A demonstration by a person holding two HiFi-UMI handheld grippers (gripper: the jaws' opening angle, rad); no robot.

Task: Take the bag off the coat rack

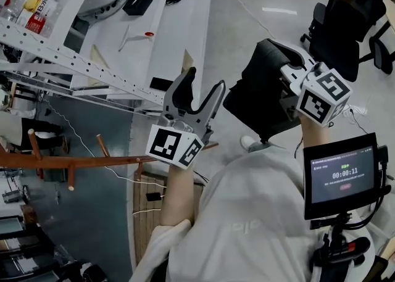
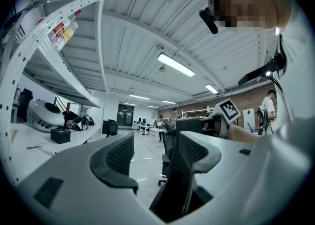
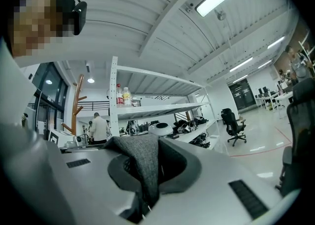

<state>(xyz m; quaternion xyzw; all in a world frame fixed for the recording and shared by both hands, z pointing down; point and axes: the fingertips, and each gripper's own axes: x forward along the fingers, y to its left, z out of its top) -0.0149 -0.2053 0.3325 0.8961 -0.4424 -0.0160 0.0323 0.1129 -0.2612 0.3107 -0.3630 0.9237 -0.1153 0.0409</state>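
Jaws of my right gripper [image 3: 150, 169] clamp the bag [image 1: 253, 92] by soft grey fabric; it hangs limp from them, likely light. Left gripper [image 1: 199, 92] jaws stand apart, empty.

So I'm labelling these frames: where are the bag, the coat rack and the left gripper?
bag [image 1: 259, 89]: head view, its dark side panel.
coat rack [image 1: 62, 162]: head view, its wooden pole.
left gripper [image 1: 205, 78]: head view, midway between its fingertips.

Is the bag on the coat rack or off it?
Off. The bag hangs from the right gripper, jaws shut on its grey fabric, apart from the wooden rack.
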